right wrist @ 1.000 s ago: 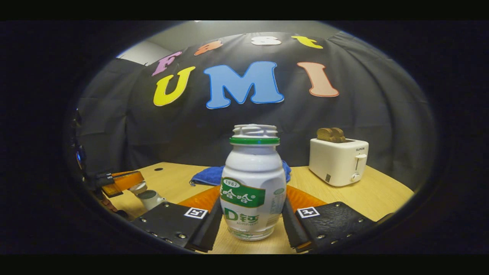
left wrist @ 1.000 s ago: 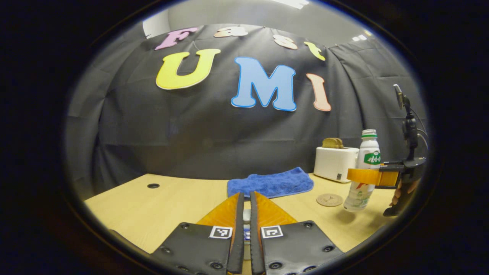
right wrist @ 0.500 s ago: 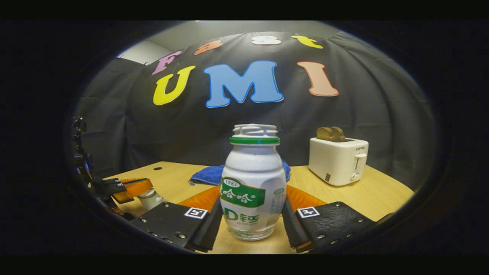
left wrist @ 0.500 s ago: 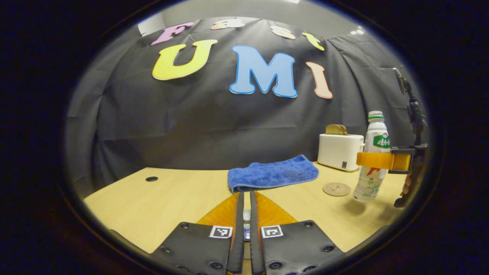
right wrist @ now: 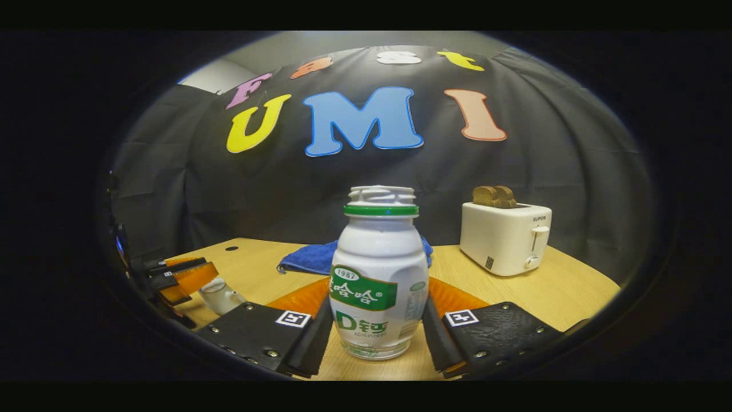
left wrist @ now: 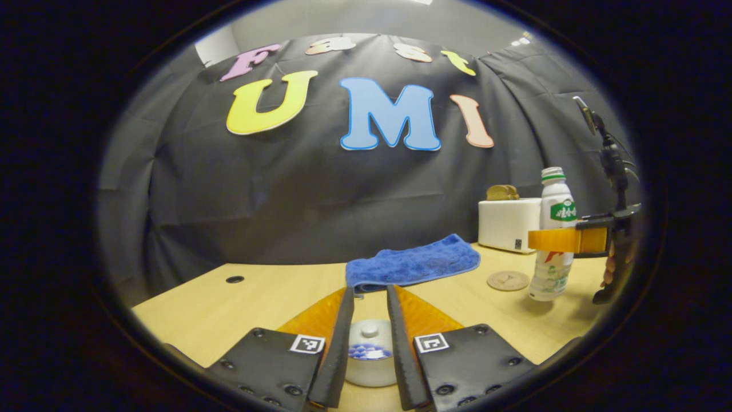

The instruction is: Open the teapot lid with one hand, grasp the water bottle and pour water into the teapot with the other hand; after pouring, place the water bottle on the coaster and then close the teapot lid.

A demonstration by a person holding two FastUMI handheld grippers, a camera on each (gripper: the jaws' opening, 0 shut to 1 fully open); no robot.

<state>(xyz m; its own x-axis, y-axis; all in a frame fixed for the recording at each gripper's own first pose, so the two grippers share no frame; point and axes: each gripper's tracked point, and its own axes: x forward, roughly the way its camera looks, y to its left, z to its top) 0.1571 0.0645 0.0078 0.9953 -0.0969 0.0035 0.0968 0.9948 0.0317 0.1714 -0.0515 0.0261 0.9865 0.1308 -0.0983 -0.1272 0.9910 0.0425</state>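
A small white teapot (left wrist: 369,357) with its lid (left wrist: 369,335) seated on top stands between the spread fingers of my left gripper (left wrist: 369,292), which is open and touches neither. Off to the right, my right gripper (left wrist: 563,240) is shut on the white water bottle (left wrist: 553,229), upright just right of the round coaster (left wrist: 508,280). Whether the bottle's base touches the table I cannot tell. In the right gripper view the bottle (right wrist: 377,274) is clamped in my right gripper (right wrist: 377,303), with the teapot (right wrist: 220,293) and left gripper (right wrist: 183,277) at far left.
A blue cloth (left wrist: 412,264) lies at the back of the wooden table (left wrist: 240,309). A white toaster (right wrist: 506,237) with bread in it stands at the back right. A hand (left wrist: 611,269) holds the right gripper's handle.
My left gripper's fingers have opened from shut on the lid knob, and the lid now rests on the teapot. The right gripper still holds the bottle, almost unmoved.
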